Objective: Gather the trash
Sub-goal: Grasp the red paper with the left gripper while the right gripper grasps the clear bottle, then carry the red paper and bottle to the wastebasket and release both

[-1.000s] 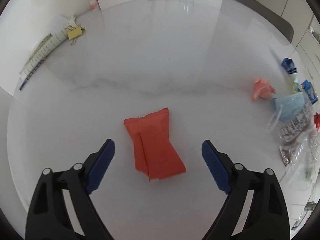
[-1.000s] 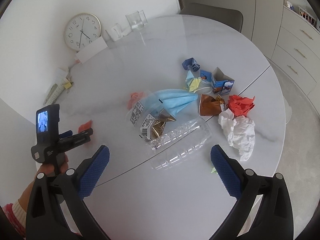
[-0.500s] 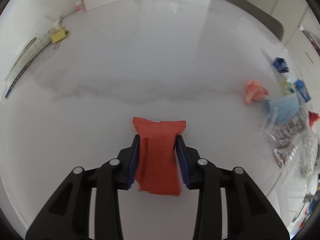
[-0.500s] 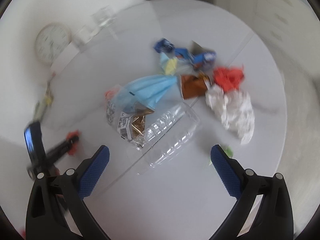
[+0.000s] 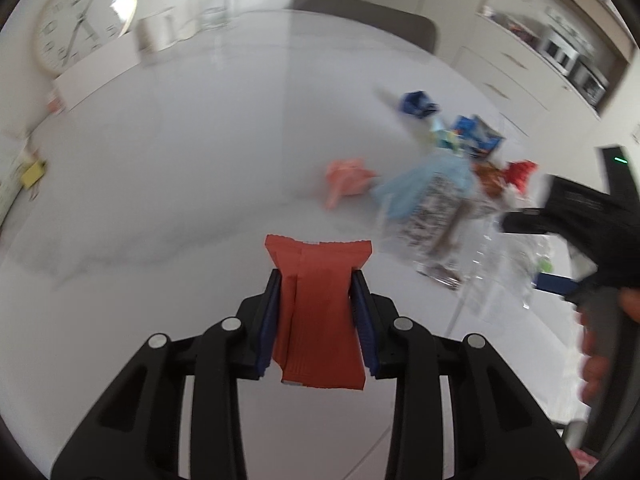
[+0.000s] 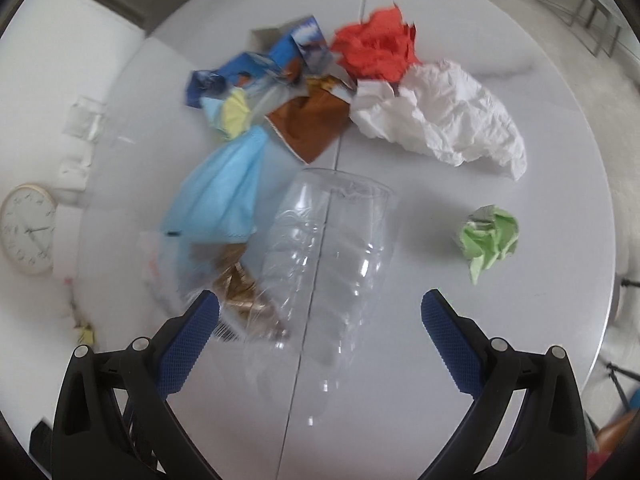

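While blur hides any print, left claw (image 5: pixel 318 312) grips red wrapper (image 5: pixel 318 320); right claw (image 6: pixel 320 336) gapes.

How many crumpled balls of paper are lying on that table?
4: a red paper ball at the far side, a white paper ball beside it, a green paper ball alone on the right, a pink paper ball left of the pile. Others may be hidden.

We find the trash pile (image 5: pixel 436 200) smeared by motion blur in the left wrist view; its labels cannot be read. The red wrapper (image 5: pixel 318 312) has its side edges hidden behind the pads. The clock (image 6: pixel 26 228) is partly cut off at the picture's edge.
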Demonstrator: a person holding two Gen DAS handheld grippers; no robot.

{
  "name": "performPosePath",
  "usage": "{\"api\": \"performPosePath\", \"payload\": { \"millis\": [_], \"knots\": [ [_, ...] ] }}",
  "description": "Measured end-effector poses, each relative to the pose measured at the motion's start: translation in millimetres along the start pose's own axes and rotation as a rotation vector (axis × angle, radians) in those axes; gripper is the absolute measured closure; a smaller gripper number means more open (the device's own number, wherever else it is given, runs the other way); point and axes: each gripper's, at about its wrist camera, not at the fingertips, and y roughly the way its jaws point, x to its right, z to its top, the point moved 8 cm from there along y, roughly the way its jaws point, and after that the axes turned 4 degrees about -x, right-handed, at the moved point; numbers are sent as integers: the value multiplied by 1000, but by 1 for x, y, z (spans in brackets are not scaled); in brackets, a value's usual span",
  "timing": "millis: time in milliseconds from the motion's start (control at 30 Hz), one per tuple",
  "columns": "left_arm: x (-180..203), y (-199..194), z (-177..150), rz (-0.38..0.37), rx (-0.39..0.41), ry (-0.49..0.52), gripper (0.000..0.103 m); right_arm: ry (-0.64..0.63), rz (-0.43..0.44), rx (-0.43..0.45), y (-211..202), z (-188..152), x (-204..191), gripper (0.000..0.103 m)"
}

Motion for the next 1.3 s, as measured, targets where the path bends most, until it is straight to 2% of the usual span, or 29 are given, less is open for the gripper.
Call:
{"api": "performPosePath", "payload": {
  "millis": [133, 233, 267, 367, 467, 533, 633, 700, 833, 1100, 1300],
  "knots": [
    [7, 0, -1, -16, 1, 37, 69, -11, 6, -46, 19, -4, -2, 5],
    [10, 0, -2, -26, -2, 42, 69, -108, -5, -31, 16, -8, -11, 16],
    [11, 0, -2, -30, -4, 41, 69, -135, -14, -23, 14, -10, -12, 26],
    [18, -3, -3, -20, 1, 59, 69, -201, -2, -32, 9, -15, -11, 33],
    [27, -10, -6, -15, 4, 80, 69, -276, -6, -24, -2, -20, -6, 33],
    [37, -18, -9, -16, 14, 95, 69, -369, -16, 3, -21, -24, -3, 33],
    [55, -29, -14, -28, 16, 119, 69, -522, -57, 94, -64, -30, -1, 33],
    [77, -37, -20, -59, 10, 142, 69, -625, -101, 174, -101, -38, 7, 33],
    [127, -45, -35, -123, -11, 186, 69, -707, -140, 246, -159, -46, 38, 33],
    [271, -52, -88, -242, -79, 346, 69, -663, -149, 288, -225, -46, 136, 33],
    [363, -45, -132, -280, -143, 468, 69, -600, -152, 302, -252, -43, 217, 33]
  ]
}}
